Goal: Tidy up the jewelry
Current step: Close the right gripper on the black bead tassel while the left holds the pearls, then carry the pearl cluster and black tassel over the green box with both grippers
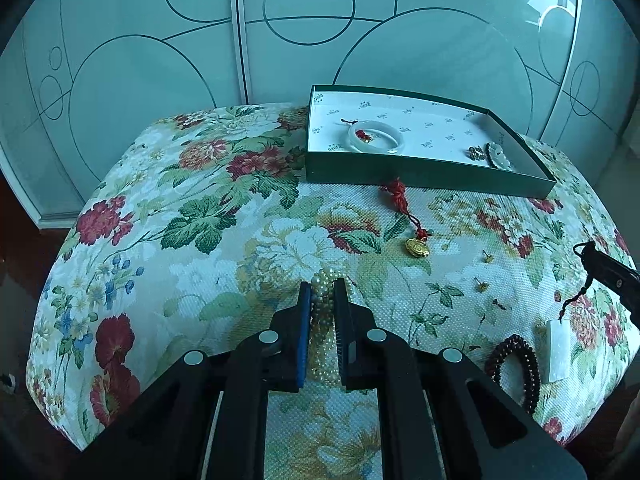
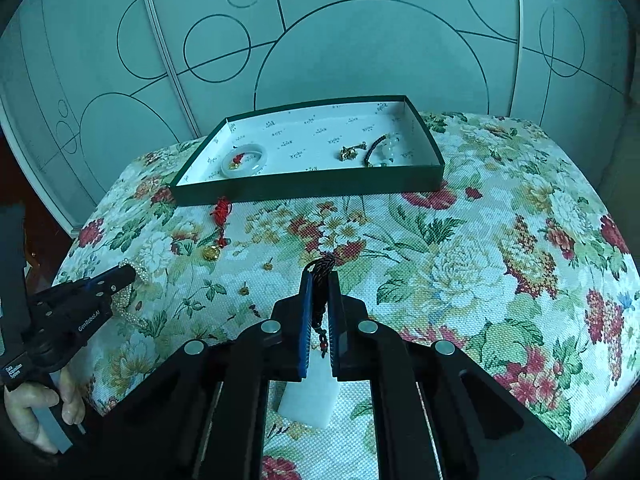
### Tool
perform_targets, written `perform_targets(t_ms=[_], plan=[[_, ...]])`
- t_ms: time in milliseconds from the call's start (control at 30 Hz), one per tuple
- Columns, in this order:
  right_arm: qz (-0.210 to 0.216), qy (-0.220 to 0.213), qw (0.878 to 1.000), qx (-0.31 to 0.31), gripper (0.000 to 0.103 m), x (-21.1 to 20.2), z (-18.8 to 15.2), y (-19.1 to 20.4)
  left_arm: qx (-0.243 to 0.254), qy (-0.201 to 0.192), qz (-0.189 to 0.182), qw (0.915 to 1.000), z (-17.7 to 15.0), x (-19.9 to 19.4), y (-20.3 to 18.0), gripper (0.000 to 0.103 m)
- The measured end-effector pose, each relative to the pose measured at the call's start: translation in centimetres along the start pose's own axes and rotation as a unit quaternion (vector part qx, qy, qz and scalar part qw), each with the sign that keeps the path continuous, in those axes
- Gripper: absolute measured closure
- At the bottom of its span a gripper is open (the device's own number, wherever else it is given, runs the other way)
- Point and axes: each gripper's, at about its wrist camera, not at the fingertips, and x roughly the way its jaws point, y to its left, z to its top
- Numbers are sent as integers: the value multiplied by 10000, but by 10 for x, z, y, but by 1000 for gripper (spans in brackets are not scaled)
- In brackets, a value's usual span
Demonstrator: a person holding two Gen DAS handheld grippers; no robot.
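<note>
My left gripper [image 1: 322,286] is shut on a pearl necklace [image 1: 322,312] that lies on the floral cushion; it also shows in the right wrist view [image 2: 128,272]. My right gripper [image 2: 319,280] is shut on the dark cord [image 2: 320,270] of a white jade pendant [image 2: 310,398], which hangs below the fingers; the pendant shows in the left wrist view [image 1: 558,350]. The green tray [image 1: 420,172] at the back holds a white bangle [image 1: 375,136], a small gold piece [image 1: 474,153] and a dark-corded pendant [image 1: 498,154].
On the cushion lie a red-corded gold charm [image 1: 416,246], two small gold ear studs [image 1: 482,285], [image 1: 487,257] and a dark red bead bracelet [image 1: 516,364]. Glass wardrobe doors [image 1: 280,20] stand behind. The cushion edge [image 1: 52,320] drops off at the left.
</note>
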Motion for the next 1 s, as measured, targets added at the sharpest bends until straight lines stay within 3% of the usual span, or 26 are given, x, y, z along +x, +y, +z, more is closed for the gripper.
perform_targets(t_ms=[633, 1000], plan=[[74, -666, 9977, -41, 96, -43, 17, 1, 91, -445, 8, 9990, 22, -37, -7, 92], [64, -1093, 9940, -33, 96, -44, 66, -9, 252, -686, -156, 9972, 63, -31, -26, 92]])
